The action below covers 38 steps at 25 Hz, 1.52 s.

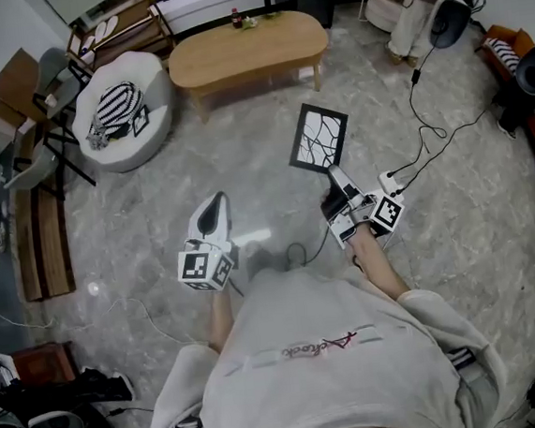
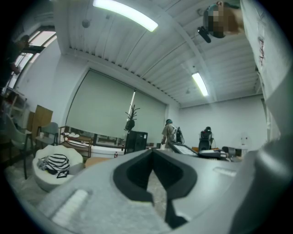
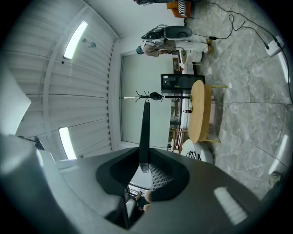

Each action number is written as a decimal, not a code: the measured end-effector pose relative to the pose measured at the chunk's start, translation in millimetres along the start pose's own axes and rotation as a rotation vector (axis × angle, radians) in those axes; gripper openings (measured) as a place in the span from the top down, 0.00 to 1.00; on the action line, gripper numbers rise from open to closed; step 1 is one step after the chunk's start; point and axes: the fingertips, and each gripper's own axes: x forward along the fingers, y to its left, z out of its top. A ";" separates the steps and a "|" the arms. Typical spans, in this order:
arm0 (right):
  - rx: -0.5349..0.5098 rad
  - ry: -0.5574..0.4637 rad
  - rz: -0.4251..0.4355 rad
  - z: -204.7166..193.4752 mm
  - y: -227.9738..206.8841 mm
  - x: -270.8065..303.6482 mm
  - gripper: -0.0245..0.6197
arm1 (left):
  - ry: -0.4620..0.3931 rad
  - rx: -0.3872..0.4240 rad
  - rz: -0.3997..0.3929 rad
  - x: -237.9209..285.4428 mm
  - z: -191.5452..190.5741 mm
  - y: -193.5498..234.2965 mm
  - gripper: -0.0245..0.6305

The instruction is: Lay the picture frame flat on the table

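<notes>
The picture frame, black-edged with a white sheet of black branching lines, hangs in the air over the marble floor, short of the oval wooden table. My right gripper is shut on its lower edge. In the right gripper view the frame shows edge-on as a thin dark strip rising from between the jaws of the right gripper, with the table far ahead. My left gripper is held beside it, to the left, shut and holding nothing. In its own view the left gripper points level across the room.
A red bottle and small items stand on the table's far side. A white round seat with a striped cushion sits left of the table. A power strip and black cables lie on the floor at right. Two people stand far across the room.
</notes>
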 end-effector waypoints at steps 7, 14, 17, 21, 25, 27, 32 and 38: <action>-0.001 -0.005 -0.021 21.4 -23.6 55.2 0.85 | 0.011 -0.007 -0.006 45.7 -0.5 40.9 0.96; -0.012 -0.025 -0.016 37.4 -61.4 96.4 0.85 | 0.002 -0.024 -0.033 94.8 -23.3 80.0 0.96; -0.012 -0.029 -0.026 56.6 -64.2 146.1 0.85 | 0.010 -0.034 -0.053 141.4 -8.4 108.9 0.96; -0.018 -0.039 -0.033 76.4 -69.4 206.2 0.85 | 0.017 -0.030 -0.078 194.0 13.9 148.9 0.96; -0.018 -0.042 -0.033 91.2 -81.4 267.1 0.85 | 0.006 -0.013 -0.092 241.7 34.5 193.6 0.96; -0.019 -0.042 -0.031 99.5 -85.4 296.9 0.85 | 0.003 -0.006 -0.096 264.3 43.6 213.0 0.96; -0.030 -0.043 -0.024 112.3 -99.7 362.2 0.85 | -0.003 -0.008 -0.098 308.3 52.6 263.1 0.96; -0.028 -0.065 -0.023 132.9 -115.5 442.9 0.85 | -0.003 -0.022 -0.107 371.0 69.5 329.3 0.96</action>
